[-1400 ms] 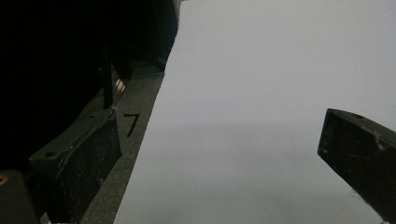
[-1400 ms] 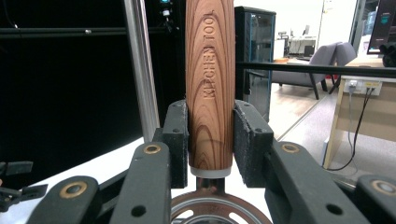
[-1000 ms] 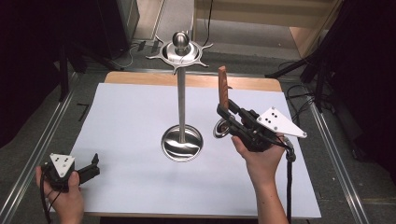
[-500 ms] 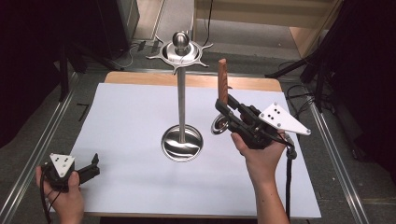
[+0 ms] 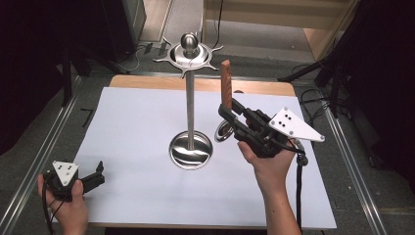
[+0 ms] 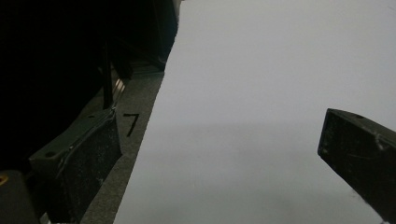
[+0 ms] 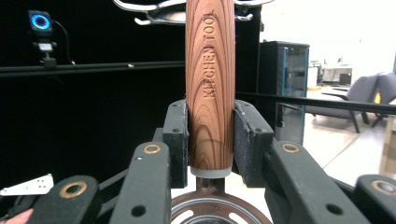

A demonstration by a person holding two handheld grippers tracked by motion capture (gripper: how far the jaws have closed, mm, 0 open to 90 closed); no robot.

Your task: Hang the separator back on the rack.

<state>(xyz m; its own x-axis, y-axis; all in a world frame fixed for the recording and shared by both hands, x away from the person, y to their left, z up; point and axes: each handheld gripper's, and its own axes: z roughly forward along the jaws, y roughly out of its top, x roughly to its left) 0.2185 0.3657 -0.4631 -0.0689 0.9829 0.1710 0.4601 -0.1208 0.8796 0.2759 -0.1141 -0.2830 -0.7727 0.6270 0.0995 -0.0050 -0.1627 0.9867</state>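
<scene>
Right gripper (image 5: pixel 230 113) pinching wooden-handled kitchen tool (image 5: pixel 225 88) upright, right of the metal stand (image 5: pixel 190 115) at white sheet (image 5: pixel 137 127) centre, left gripper (image 5: pixel 98 174) jaws spread over near-left corner, open room along left edge.

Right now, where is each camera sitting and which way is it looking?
High view: above the table, looking down; both hands, left claw, right claw.
Left gripper view: on the left claw, facing white table; open jaws.
Right gripper view: on the right claw, facing the stand; jaws squeeze the wooden handle.
Shared: handle, stand.
</scene>
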